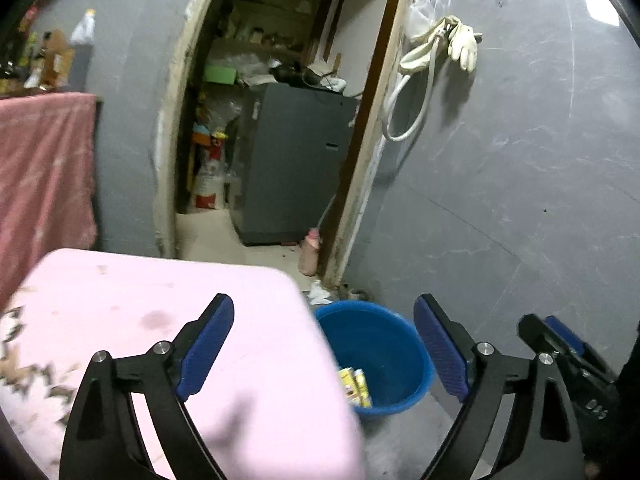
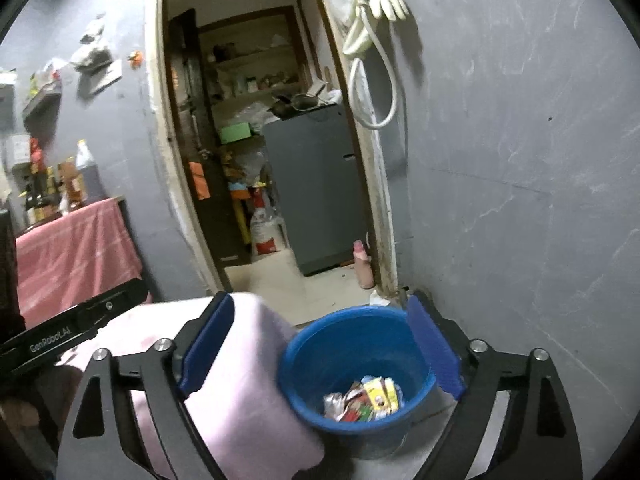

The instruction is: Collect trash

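A blue bucket stands on the grey floor beside a pink-covered table. Several crumpled wrappers and small yellow cartons lie at its bottom. My left gripper is open and empty, with one finger over the pink cover and the other over the floor past the bucket. My right gripper hangs above the bucket, open, nothing between its blue pads. Part of the right gripper's body shows at the right edge of the left wrist view.
A doorway straight ahead leads to a storeroom with a grey fridge and a pink bottle on the floor. A hose and gloves hang on the grey wall. A red-draped table with bottles stands at the left.
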The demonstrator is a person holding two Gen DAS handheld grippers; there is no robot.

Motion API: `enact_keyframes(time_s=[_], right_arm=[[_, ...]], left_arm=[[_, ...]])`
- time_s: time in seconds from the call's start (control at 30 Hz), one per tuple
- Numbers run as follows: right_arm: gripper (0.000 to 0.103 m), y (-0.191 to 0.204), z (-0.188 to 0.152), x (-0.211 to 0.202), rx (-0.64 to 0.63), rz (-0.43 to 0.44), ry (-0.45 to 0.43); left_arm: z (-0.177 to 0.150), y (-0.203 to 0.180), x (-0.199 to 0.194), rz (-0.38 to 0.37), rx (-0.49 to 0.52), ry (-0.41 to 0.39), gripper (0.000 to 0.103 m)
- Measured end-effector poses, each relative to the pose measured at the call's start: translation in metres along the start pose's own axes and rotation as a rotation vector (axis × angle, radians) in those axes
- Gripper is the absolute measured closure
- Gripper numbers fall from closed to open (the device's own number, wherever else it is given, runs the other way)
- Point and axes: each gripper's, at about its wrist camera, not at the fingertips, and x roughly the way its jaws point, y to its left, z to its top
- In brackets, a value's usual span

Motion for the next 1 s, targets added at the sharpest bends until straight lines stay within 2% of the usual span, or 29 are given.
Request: enact_keyframes(time_s=[0.03,0.1,0.4,0.67,1.0], right_arm=[[0.004,0.006,-0.004,-0.012,-0.004,-0.001,-0.004],[0.0,0.016,-0.01,-0.029,-0.004,0.004,-0.008],[0.0,0.044,-0.04,-0.089,-0.026,-0.018,-0.045],[0.0,0.062,-0.052,-0.103,-0.061,-0.006,-0.042],[0.0,0.069,-0.056,-0.098,-0.068,0.02,-0.028]], left_arm=[[-0.005,0.001,-0.011,0.006,0.006,-0.001,0.009],[-0.015,0.005,-0.037,0.014,0.014,-0.017,0.007],[-0.056,0.004,-0.11,0.069,0.094,-0.085,0.006],[-0.082,0.011,-0.131,0.096,0.09,-0.074,0.006],[-0.083,0.024,-0.138,0.118,0.071,-0.08,0.006]])
